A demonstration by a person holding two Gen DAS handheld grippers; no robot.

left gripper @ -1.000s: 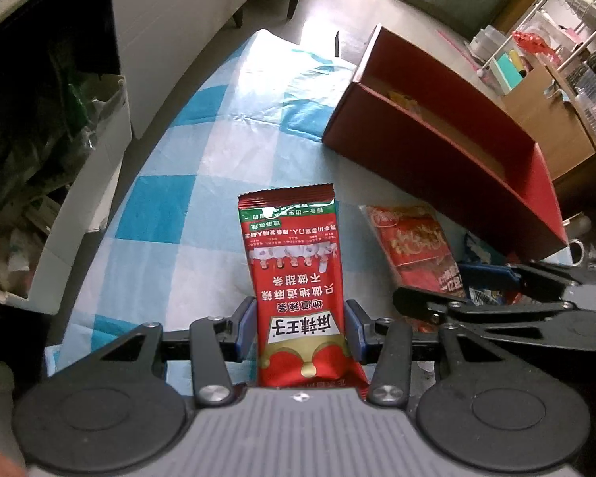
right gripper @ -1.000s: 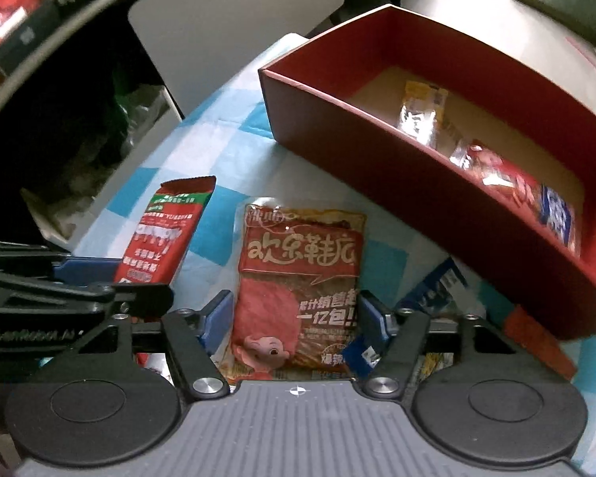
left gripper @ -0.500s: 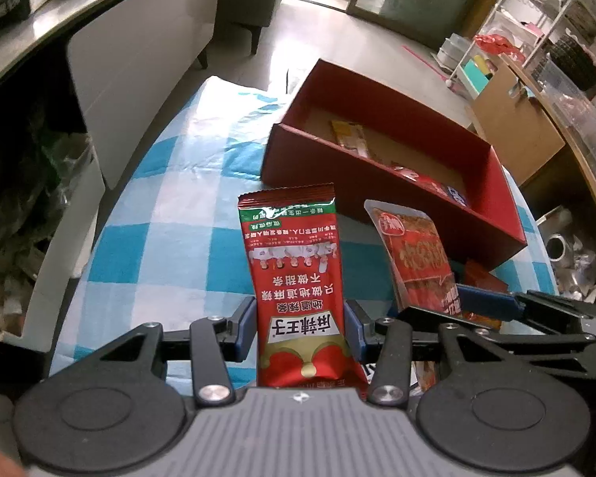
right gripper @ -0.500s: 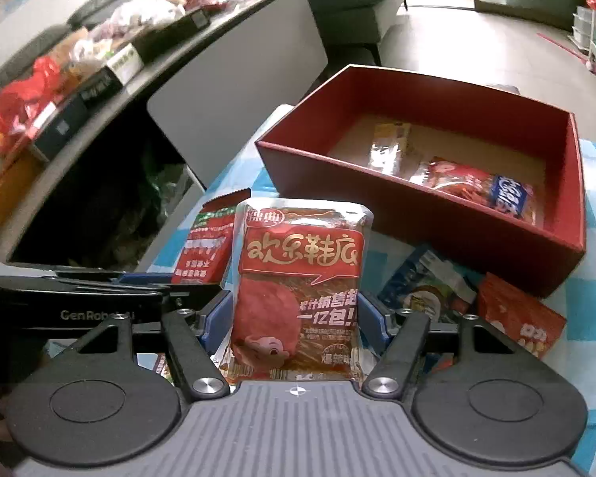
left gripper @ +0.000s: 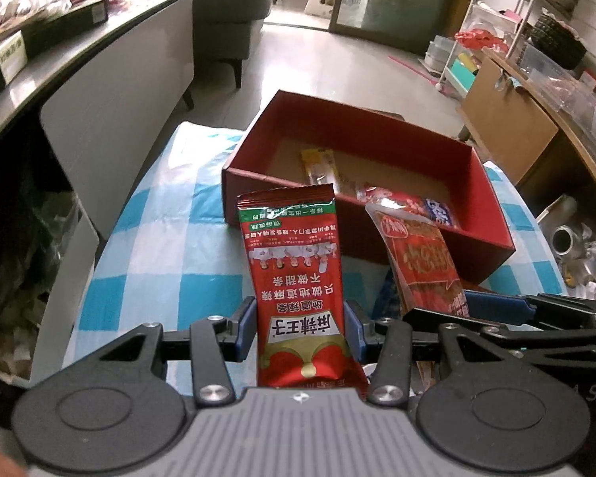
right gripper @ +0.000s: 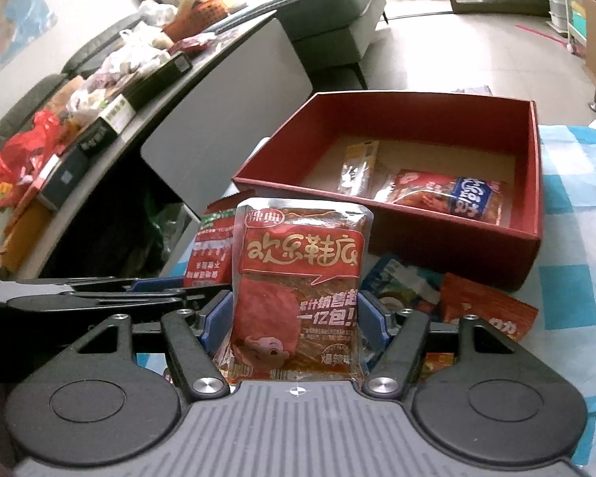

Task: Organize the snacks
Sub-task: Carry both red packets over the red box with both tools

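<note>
I had the left hand-held gripper clamped on a slim red packet at centre frame, the right hand-held gripper on a wider pouch. Both looked light, crinkly, slippery; low edge grips seemed best, below the red box.

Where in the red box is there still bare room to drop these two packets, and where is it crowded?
The red box has bare cardboard floor along the far wall and in the corner left of the yellow packet. The near right part is taken by the red and blue packet. Outside, loose packets crowd the cloth below the box's near wall.
</note>
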